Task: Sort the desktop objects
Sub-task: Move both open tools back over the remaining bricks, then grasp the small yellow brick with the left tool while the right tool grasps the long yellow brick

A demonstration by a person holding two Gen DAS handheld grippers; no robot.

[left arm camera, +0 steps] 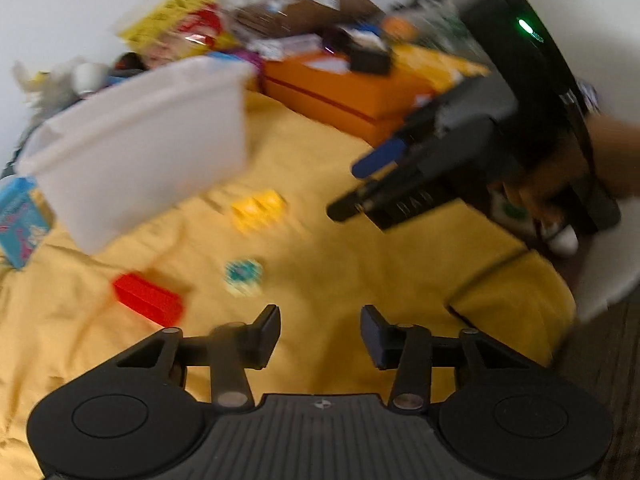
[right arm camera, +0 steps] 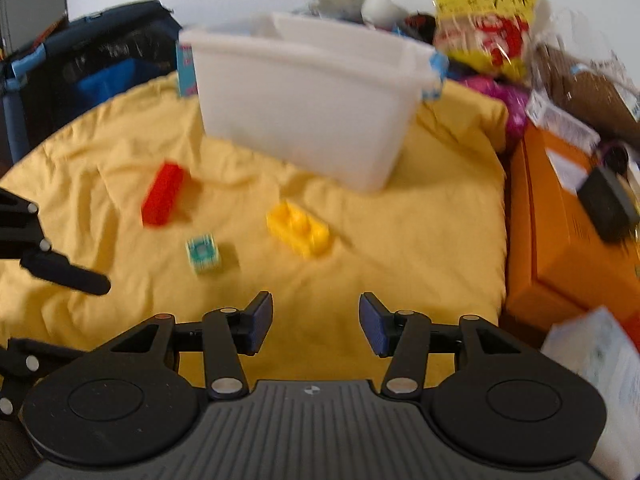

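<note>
Three small things lie on a yellow cloth (right arm camera: pixel 400 240): a red brick (left arm camera: pixel 148 300) (right arm camera: pixel 162 194), a yellow brick (left arm camera: pixel 260 208) (right arm camera: pixel 298 228) and a small teal-and-cream cube (left arm camera: pixel 243 276) (right arm camera: pixel 204 254). Behind them stands a white plastic bin (left arm camera: pixel 140 148) (right arm camera: pixel 304 108); its inside is hidden. My left gripper (left arm camera: pixel 320 336) is open and empty, just short of the cube. My right gripper (right arm camera: pixel 316 326) is also open and empty, near the cloth's front, with the yellow brick ahead. In the left wrist view the right gripper (left arm camera: pixel 354 186) hangs over the cloth, held by a hand.
An orange box (left arm camera: pixel 348 92) (right arm camera: pixel 560 232) borders the cloth on the right, with a small black item (right arm camera: pixel 608 204) on top. Snack bags (right arm camera: pixel 484 20) and clutter pile up behind the bin. A dark blue bag (right arm camera: pixel 92 64) sits far left. A blue carton (left arm camera: pixel 20 216) stands beside the bin.
</note>
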